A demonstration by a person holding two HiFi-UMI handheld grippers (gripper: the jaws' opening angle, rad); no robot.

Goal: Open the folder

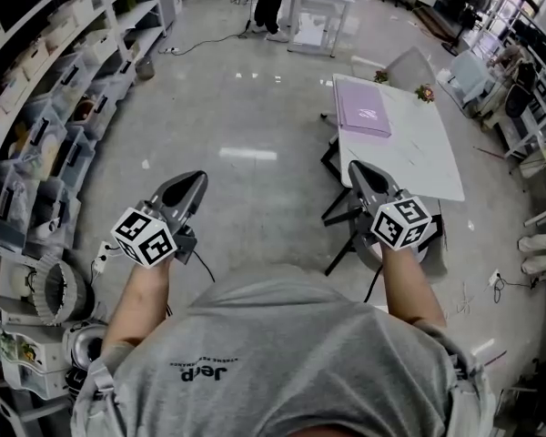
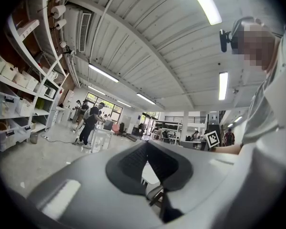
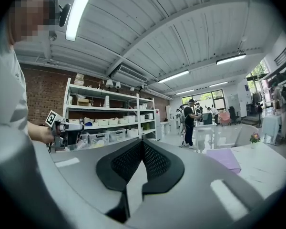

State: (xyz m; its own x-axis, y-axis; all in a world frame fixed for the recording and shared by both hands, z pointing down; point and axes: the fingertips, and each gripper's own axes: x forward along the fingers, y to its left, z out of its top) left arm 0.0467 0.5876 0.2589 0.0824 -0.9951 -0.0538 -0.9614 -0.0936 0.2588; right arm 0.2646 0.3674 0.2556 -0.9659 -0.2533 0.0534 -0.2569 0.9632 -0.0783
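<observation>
A closed purple folder (image 1: pixel 364 109) lies flat at the far end of a white table (image 1: pixel 419 157); in the right gripper view the folder (image 3: pixel 225 159) shows ahead and to the right. My left gripper (image 1: pixel 193 179) is held level over the floor, well left of the table, its jaws shut with nothing between them (image 2: pixel 146 145). My right gripper (image 1: pixel 357 169) hovers level at the table's near left corner, short of the folder, and its jaws are shut and empty too (image 3: pixel 142 142).
Storage shelves (image 1: pixel 45 135) with bins line the left side. A dark chair (image 1: pixel 346 215) stands under the table's near end. Two small flower pots (image 1: pixel 425 92) sit at the table's far edge. A person (image 1: pixel 273 3) stands by another table (image 1: pixel 318 12) far back.
</observation>
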